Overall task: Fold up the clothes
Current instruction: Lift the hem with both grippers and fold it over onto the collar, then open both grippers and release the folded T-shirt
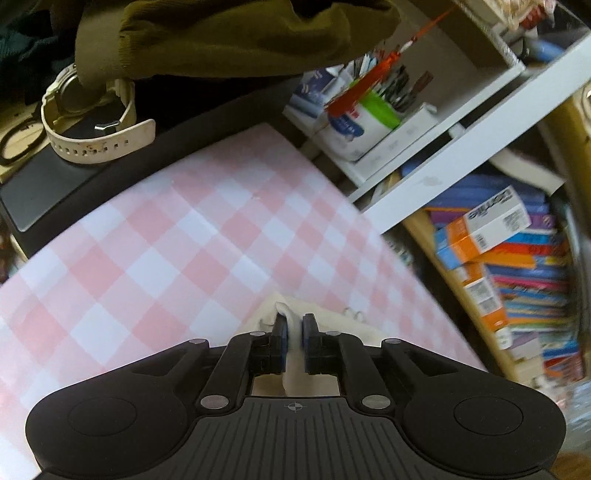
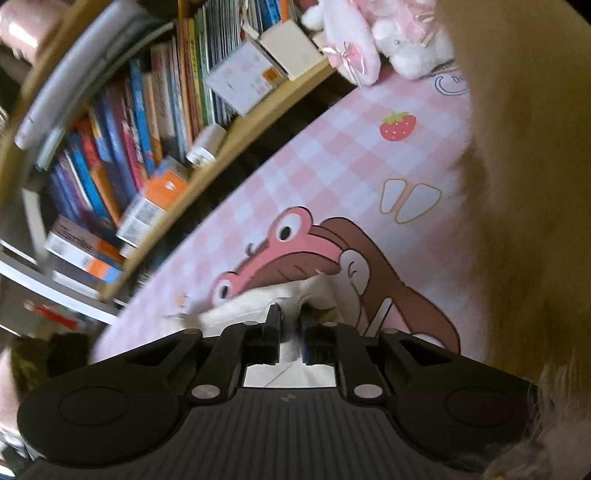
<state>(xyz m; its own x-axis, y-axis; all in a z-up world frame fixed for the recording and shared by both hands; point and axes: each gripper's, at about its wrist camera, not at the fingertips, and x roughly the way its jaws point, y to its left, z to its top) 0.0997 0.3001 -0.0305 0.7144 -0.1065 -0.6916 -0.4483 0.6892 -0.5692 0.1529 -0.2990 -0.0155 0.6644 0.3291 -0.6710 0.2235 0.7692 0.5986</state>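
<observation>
My left gripper (image 1: 294,325) is shut on a fold of cream-white cloth (image 1: 291,365), held above the pink checked table cover (image 1: 177,236). My right gripper (image 2: 291,317) is shut on the same kind of white cloth (image 2: 255,301), above the pink checked cover with a cartoon print (image 2: 295,240). Most of the cloth is hidden under both gripper bodies. A tan fuzzy garment (image 2: 528,184) fills the right side of the right wrist view.
A white wristwatch (image 1: 92,118) lies on a dark box at the far left, with an olive garment (image 1: 236,37) above it. A white shelf with a pen holder (image 1: 369,110) and a bookcase (image 1: 517,277) border the table. Plush toys (image 2: 369,33) sit at the table's far end.
</observation>
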